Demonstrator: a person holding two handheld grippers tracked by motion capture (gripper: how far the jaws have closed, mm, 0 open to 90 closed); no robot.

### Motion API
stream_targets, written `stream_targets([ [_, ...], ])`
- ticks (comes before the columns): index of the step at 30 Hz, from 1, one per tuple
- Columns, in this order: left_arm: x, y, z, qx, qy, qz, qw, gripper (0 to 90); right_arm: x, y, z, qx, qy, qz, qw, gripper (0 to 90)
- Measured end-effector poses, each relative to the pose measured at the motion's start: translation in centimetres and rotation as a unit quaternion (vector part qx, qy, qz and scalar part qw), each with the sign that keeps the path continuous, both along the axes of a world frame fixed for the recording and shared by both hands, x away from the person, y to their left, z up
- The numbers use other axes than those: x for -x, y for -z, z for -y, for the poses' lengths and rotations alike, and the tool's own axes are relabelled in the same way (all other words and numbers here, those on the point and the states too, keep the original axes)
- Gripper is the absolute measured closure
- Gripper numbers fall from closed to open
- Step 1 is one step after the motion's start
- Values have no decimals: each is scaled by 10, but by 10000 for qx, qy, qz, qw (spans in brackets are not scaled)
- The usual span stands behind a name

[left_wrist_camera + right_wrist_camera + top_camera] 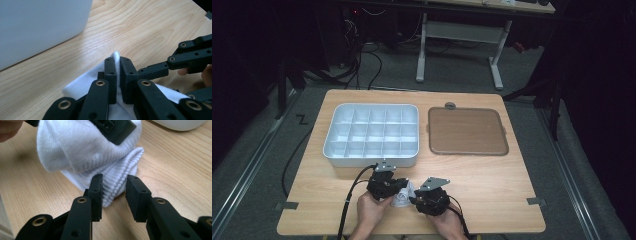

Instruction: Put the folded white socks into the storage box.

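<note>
A: High view first: low in the frame, just below centre, a soft white knitted sock (402, 197) sits bunched on the pale wooden desk (492, 180), between the left claw (395, 188) and the right claw (416, 198).

B: Left gripper view has that left claw (119, 75) clamped on a fold of the white fabric (80, 83), jaws pinched nearly together.

A: And the right claw (114, 195)? Jaws apart, pads clear of the ribbed cuff (117, 181) lying between them at mid-frame.

B: Light and floppy, I'd say. It'll sag and crumple, no stiffness, nothing fragile. The knit should give decent friction.

A: Best hold looks like that thick ribbed cuff edge; the smooth part would just stretch.

B: Above them, upper left, a white plastic compartment tray (331, 131); to its right a flat brown lid (467, 131).
</note>
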State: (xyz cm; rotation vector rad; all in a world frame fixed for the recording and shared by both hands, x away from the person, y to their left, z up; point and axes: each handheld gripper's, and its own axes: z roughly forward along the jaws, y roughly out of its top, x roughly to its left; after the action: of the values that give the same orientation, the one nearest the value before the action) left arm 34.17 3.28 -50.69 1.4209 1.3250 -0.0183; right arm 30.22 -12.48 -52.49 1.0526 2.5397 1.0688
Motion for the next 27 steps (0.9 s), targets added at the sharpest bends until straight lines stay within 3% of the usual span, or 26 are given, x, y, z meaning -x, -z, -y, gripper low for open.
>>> stream_targets([
  [3,-1,-6,-4,225,-53,-15,9997,852,-2,1,-2,9,-6,50,10000,690],
  [6,-3,-13,-4,298,-101,43,9995,853,-4,1,-3,53,-9,85,9999,699],
  [11,-7,-5,0,7,-134,144,9998,852,-7,0,-6,134,-50,146,9998,709],
  [21,-15,7,1,38,-212,88,9997,852,-12,2,-5,96,-89,170,9998,713],
  [27,-16,9,11,-295,-187,320,9989,855,-18,3,-7,75,-75,170,9998,722],
])
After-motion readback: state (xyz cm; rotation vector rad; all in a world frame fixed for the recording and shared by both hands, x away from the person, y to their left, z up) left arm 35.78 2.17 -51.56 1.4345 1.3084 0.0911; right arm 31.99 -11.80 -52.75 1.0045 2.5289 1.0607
